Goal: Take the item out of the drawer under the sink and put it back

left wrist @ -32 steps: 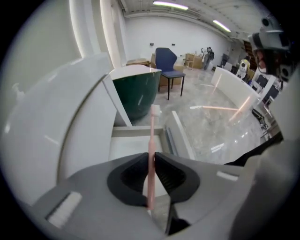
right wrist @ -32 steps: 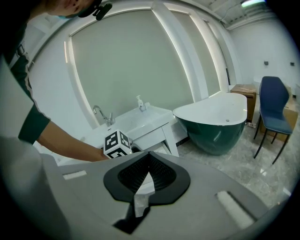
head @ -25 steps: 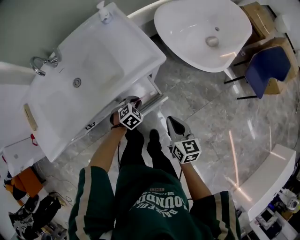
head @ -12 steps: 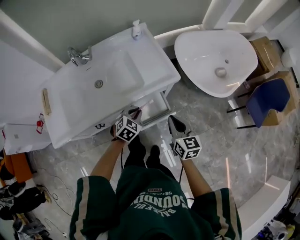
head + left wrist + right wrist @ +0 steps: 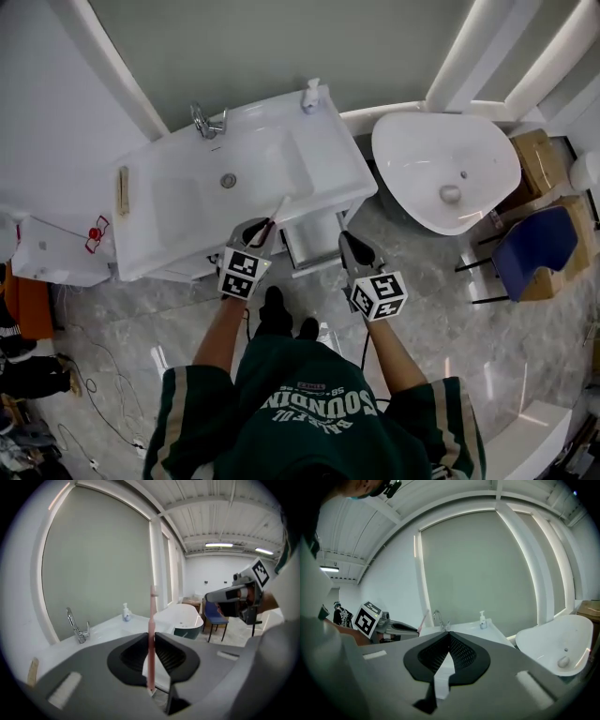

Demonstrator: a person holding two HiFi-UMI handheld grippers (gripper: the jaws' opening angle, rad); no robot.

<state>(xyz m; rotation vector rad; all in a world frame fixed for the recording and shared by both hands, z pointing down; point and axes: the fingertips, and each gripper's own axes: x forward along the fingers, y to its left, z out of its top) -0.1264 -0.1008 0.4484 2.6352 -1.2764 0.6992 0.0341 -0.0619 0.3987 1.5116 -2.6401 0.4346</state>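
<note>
Toothbrush (image 5: 151, 620), pink and slim: pinched upright in the left gripper (image 5: 256, 228), raised at the sink's (image 5: 187, 202) front edge. Bristles too small to make out, lower end lost between the pads. Just below, open drawer (image 5: 314, 242), inside mostly hidden. Right gripper (image 5: 449, 633): jaws pressed together on nothing, beside the drawer.

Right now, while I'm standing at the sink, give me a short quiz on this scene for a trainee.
1. True or false: the left gripper holds a pink toothbrush upright between its fingers.
2. The drawer under the sink is: A) pulled open, B) pushed shut, C) lying on the floor.
3. Fill in: the right gripper has its fingers ____, with nothing between them.

Key: 1 true; 2 A; 3 together.
</note>
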